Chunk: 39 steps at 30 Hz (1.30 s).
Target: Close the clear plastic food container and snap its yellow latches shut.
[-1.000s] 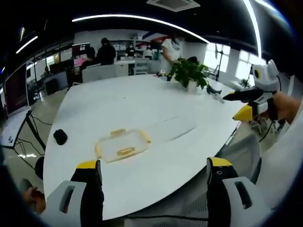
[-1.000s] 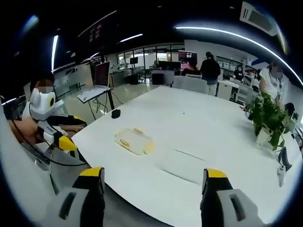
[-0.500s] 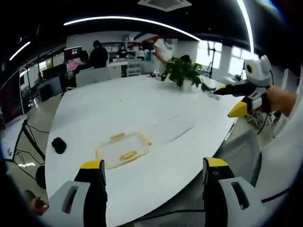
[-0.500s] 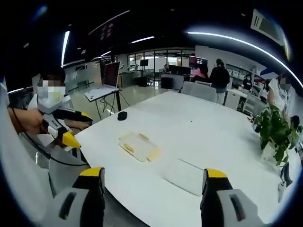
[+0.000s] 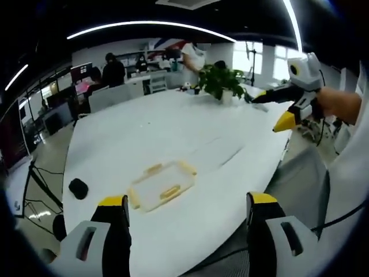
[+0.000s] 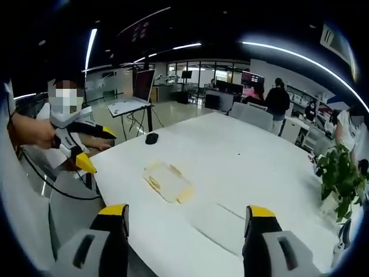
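Note:
A clear plastic container [image 5: 162, 187] with yellow latches on its sides lies flat on the white table [image 5: 144, 133], a little ahead of my left gripper [image 5: 187, 202], which is open and holds nothing. Beyond the container lies a faint clear flat piece [image 5: 222, 151]. In the right gripper view the container [image 6: 167, 182] sits ahead of my open, empty right gripper [image 6: 187, 210], with the clear flat piece [image 6: 222, 225] nearer, by the right jaw. Each gripper hangs off the table's edge. The right gripper [image 5: 288, 104] shows open at the upper right, and the left gripper [image 6: 86, 147] shows open at the left.
A black mouse [image 5: 78, 187] lies near the table's left edge, also seen as the mouse [image 6: 151, 138]. A potted plant [image 5: 222, 83] stands at the far end. Grey chairs and several people are behind the table. A person's hand [image 6: 31, 130] holds the left gripper.
Both views have shifted with the hands, so the container now sits nearer the middle of the left gripper view. Both grippers stay open and empty. The container and the flat piece have not moved.

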Each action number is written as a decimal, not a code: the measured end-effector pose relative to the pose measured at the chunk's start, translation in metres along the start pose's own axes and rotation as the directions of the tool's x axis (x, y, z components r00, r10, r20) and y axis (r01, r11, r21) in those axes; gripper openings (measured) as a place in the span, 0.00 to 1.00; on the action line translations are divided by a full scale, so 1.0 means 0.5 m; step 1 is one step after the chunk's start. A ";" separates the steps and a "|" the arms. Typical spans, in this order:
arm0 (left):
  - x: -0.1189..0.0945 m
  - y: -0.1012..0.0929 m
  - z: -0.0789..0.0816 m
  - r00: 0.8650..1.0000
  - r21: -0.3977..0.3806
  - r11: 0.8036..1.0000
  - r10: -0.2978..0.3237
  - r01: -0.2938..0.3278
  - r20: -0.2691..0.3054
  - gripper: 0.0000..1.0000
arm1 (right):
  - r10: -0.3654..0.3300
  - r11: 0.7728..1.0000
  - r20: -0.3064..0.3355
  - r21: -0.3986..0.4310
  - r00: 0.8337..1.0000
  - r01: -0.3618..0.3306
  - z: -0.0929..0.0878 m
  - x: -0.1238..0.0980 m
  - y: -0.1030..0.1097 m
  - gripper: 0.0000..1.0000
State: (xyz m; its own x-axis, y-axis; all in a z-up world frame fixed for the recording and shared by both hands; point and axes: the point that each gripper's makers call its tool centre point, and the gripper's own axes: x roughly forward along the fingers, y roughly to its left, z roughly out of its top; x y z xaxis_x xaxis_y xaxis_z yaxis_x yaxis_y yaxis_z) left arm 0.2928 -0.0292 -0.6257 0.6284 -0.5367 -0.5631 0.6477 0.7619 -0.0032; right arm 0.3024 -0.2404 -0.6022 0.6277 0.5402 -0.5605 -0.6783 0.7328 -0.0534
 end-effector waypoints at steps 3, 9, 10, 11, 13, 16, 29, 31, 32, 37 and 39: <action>0.008 0.016 0.000 1.000 0.022 1.000 -0.004 0.004 -0.007 0.81 | 0.006 1.000 -0.009 -0.020 1.000 -0.006 0.002 0.013 -0.005 0.82; 0.024 0.031 0.003 1.000 0.059 0.998 -0.017 0.017 -0.009 0.81 | 0.025 0.999 -0.024 -0.046 0.999 -0.026 0.001 0.036 -0.003 0.81; 0.025 0.031 0.005 1.000 0.072 0.997 -0.019 0.020 -0.008 0.81 | 0.029 0.998 -0.026 -0.052 0.999 -0.030 0.001 0.042 -0.003 0.81; 0.027 0.034 0.006 1.000 0.089 0.996 -0.023 0.023 -0.008 0.81 | 0.032 0.998 -0.027 -0.058 0.999 -0.033 0.002 0.046 -0.002 0.81; 0.030 0.033 0.006 0.999 0.118 0.992 -0.046 0.046 -0.004 0.81 | 0.041 0.996 -0.029 -0.074 0.999 -0.043 0.004 0.052 0.000 0.80; 0.037 0.035 0.000 0.997 0.149 0.986 -0.077 0.078 -0.013 0.82 | 0.080 0.991 -0.019 -0.110 0.997 -0.082 0.014 0.067 0.011 0.78; 0.059 0.079 -0.001 0.989 0.203 0.968 -0.137 0.145 -0.054 0.79 | 0.170 0.972 -0.034 -0.158 0.985 -0.173 0.029 0.129 0.030 0.73; 0.065 0.081 -0.003 0.986 0.217 0.963 -0.152 0.162 -0.061 0.79 | 0.175 0.967 -0.043 -0.180 0.984 -0.180 0.030 0.138 0.029 0.73; 0.067 0.082 -0.003 0.985 0.228 0.959 -0.159 0.169 -0.062 0.78 | 0.179 0.965 -0.045 -0.184 0.983 -0.184 0.032 0.141 0.029 0.73; 0.077 0.087 -0.015 0.973 0.261 0.937 -0.214 0.230 -0.089 0.77 | 0.191 0.953 -0.057 -0.228 0.980 -0.199 0.033 0.160 0.027 0.72; 0.079 0.087 -0.017 0.969 0.279 0.929 -0.229 0.245 -0.089 0.78 | 0.186 0.947 -0.081 -0.251 0.979 -0.201 0.022 0.170 0.023 0.71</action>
State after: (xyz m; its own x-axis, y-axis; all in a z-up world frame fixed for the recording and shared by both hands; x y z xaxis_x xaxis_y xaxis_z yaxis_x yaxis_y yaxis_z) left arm 0.3424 -0.0143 -0.6550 0.4222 -0.6627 -0.6185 0.8756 0.4747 0.0892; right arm 0.3521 -0.1815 -0.6415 0.4572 0.6319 -0.6258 -0.8642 0.4818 -0.1449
